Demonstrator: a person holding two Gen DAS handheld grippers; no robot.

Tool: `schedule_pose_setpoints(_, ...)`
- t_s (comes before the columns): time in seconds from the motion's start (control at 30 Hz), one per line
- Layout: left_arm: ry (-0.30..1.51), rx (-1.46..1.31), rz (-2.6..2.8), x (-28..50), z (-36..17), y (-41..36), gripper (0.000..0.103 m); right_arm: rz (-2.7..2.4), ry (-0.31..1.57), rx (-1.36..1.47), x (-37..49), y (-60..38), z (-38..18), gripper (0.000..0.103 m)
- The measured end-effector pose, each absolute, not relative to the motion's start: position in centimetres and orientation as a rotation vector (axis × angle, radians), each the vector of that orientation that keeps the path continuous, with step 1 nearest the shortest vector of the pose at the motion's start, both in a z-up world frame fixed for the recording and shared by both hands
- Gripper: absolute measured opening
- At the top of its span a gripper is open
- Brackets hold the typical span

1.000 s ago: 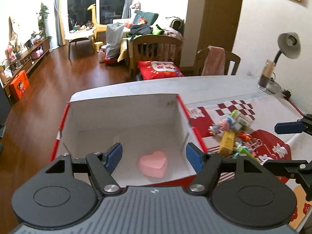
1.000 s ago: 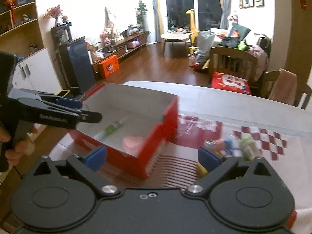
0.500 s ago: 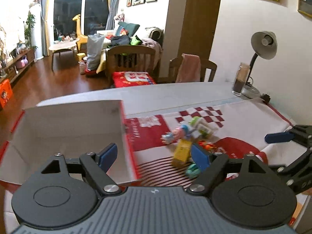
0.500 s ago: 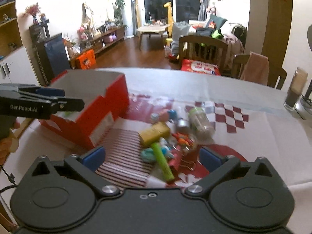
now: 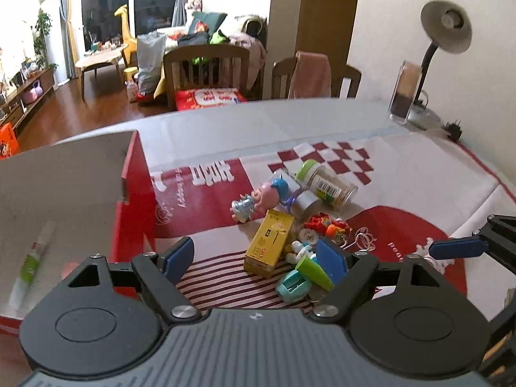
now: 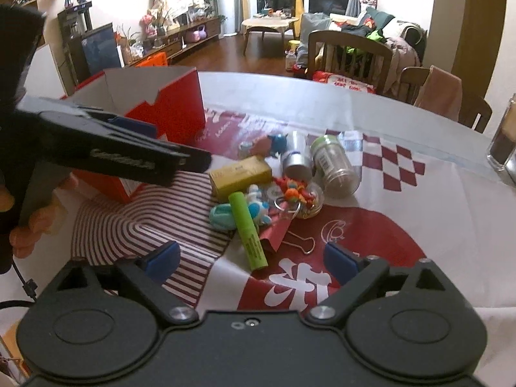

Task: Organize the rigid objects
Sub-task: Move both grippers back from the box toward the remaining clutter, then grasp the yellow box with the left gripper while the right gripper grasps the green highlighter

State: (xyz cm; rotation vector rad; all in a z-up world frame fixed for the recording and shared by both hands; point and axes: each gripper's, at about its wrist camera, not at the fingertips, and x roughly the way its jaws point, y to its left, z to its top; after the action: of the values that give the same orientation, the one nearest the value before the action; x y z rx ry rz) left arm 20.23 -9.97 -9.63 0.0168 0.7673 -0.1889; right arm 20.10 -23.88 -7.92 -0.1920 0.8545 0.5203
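**Both grippers empty over a heap of small objects beside the red box**

Red-and-white patterned cloth (image 6: 403, 225) covers the table, with a living room and wooden chairs behind it. On the cloth lies a loose pile of small things: a yellow carton (image 6: 240, 174), a green tube (image 6: 248, 232), a teal oval case (image 6: 222, 217), a pig figurine (image 5: 258, 198), a silver can (image 6: 295, 158) and a clear jar (image 6: 335, 167) with a green lid, lying on its side. A metal binder clip (image 6: 301, 240) sits just beside the tube.

To the left of the pile stands the red box (image 6: 167, 109), open at the top, with a white-and-green tube (image 5: 30, 262) lying on its pale floor.

The left gripper (image 5: 254, 259) hovers between the box's near corner and the pile, jaws apart, nothing between them; the yellow carton lies just ahead. The right gripper (image 6: 251, 259) hangs above the cloth with jaws wide apart and empty, the green tube's near end lying between them.
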Motion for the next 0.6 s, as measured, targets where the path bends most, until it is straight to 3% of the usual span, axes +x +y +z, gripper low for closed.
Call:
schedule_pose_setpoints(0.4,0.859,0.049,-0.164,24.4,-13.7,-11.4,0.083,0.533,0.905,-0.223,21.9,-23.0,-11.2,0.076)
schedule_pose_setpoints(0.6,0.880,0.048,-0.149,25.7,-14.7,-11.2,0.083,0.547,0.914,-0.230,22.3,-22.6,-11.6,0.062)
